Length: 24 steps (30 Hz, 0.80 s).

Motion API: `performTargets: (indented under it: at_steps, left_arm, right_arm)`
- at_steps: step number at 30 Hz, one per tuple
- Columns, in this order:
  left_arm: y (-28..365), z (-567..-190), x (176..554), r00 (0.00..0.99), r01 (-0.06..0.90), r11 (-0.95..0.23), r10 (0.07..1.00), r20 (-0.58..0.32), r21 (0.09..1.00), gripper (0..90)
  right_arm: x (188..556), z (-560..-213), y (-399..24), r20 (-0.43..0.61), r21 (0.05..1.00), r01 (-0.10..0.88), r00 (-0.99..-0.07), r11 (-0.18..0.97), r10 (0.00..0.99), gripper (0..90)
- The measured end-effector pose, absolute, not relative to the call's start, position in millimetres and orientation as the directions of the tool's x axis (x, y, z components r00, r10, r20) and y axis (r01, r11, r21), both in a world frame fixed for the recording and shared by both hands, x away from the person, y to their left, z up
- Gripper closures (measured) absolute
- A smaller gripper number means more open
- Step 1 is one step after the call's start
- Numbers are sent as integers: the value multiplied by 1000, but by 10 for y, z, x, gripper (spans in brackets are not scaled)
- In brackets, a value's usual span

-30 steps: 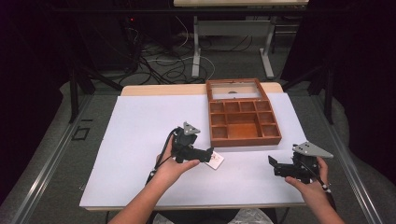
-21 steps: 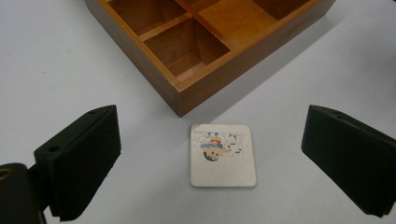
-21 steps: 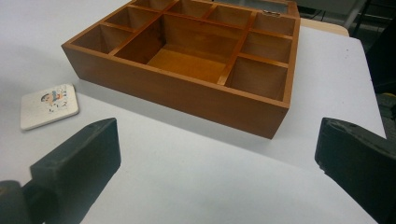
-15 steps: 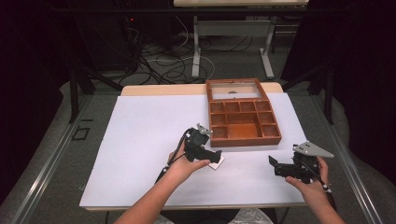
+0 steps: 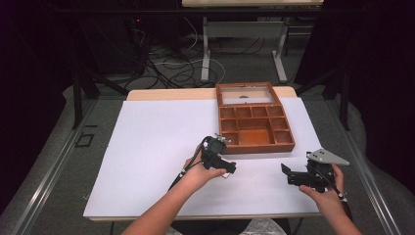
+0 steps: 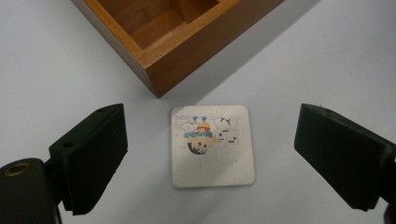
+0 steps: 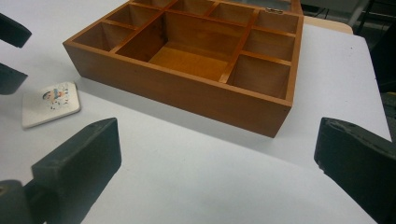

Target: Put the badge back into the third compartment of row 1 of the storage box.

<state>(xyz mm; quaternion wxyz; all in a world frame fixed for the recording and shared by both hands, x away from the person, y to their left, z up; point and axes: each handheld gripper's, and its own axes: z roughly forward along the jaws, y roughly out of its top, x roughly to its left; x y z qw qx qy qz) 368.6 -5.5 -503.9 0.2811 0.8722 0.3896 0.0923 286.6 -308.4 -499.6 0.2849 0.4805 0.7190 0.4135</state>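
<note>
A small white square card (image 6: 212, 144) with a cartoon print lies flat on the white table, just off the front-left corner of an orange-brown wooden compartment box (image 6: 187, 42). My left gripper (image 6: 212, 140) hovers over the card, open, one jaw on each side of it and neither touching it. In the high view the left gripper (image 5: 228, 169) sits at the box's (image 5: 254, 128) near-left corner. My right gripper (image 5: 288, 175) is open and holds nothing, low over the table in front of the box's right part. The right gripper view shows the box (image 7: 187, 60) and the card (image 7: 50, 103) at left.
The box's glass-paned lid (image 5: 244, 93) lies open behind it. White sheet (image 5: 156, 147) covers the table, with wide bare room to the left. The table's front edge runs just behind both hands. The left gripper's jaws (image 7: 11, 51) show at the right gripper view's upper left.
My left gripper has moved right and a little nearer, coming over the card by the box's corner. The right gripper has stayed put.
</note>
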Motion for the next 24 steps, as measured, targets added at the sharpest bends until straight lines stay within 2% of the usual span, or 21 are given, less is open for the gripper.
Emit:
performTargets:
  at_steps: [5,9,24]
  left_arm:
    - [-82,-5085,3730,678,649,-546,731,-76,529,108]
    - [-99,-5136,3760,678,659,-562,731,-73,500,164]
    - [-117,-5306,3818,669,678,-571,740,-69,463,187]
  right_arm:
    - [2872,-5002,-3089,-22,865,456,-382,209,924,8]
    - [2876,-5014,-3076,-11,864,463,-381,200,925,9]
    - [2885,-5029,-3077,-9,856,472,-394,211,919,21]
